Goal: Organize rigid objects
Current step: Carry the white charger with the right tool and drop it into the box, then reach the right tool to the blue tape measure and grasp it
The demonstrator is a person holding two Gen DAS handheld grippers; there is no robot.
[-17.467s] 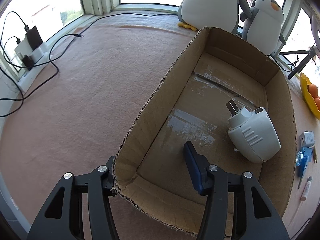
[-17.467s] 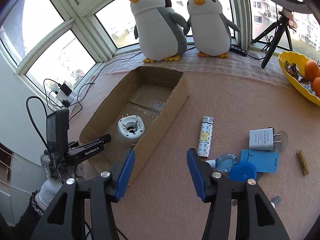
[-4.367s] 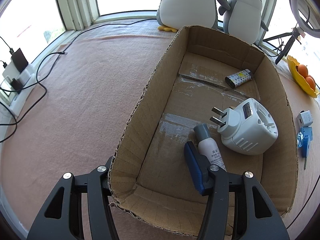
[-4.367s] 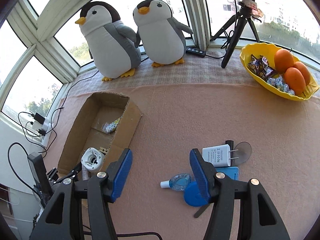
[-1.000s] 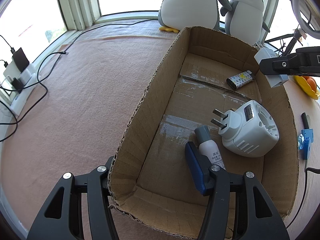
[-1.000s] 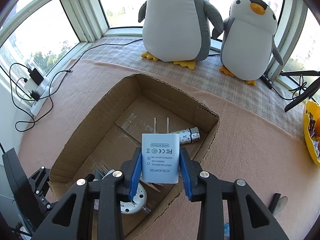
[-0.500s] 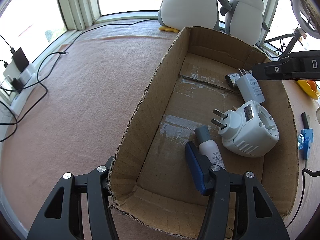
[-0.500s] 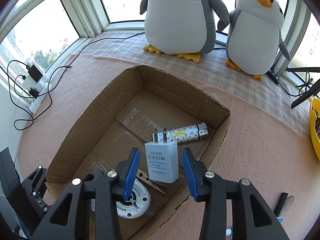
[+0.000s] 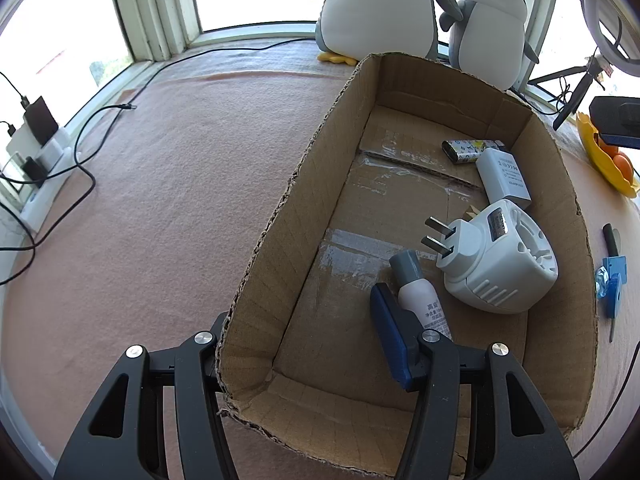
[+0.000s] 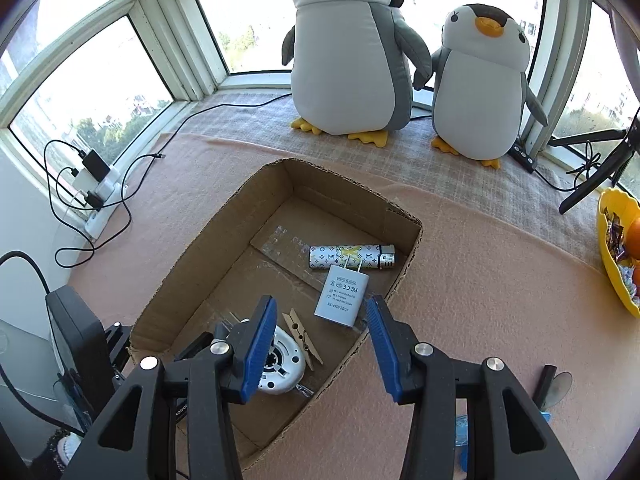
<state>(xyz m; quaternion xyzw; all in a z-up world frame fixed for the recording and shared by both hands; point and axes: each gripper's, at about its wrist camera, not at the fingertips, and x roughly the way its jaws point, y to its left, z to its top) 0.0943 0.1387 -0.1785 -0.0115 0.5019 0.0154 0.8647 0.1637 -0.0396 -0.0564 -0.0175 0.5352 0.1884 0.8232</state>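
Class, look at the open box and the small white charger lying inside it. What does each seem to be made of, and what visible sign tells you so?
Box: corrugated cardboard, matte brown; its torn rim shows fluting, and clear tape shines on the floor.
White charger: likely hard moulded plastic, smooth with a slight sheen, printed grey text; its two prongs look like metal.

Pink mat [image 10: 480, 280] w/ cardboard box [image 10: 188, 280].

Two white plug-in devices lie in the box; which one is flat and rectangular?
The USB charger, lying against the patterned lighter. The travel adapter is bulky and rounded.
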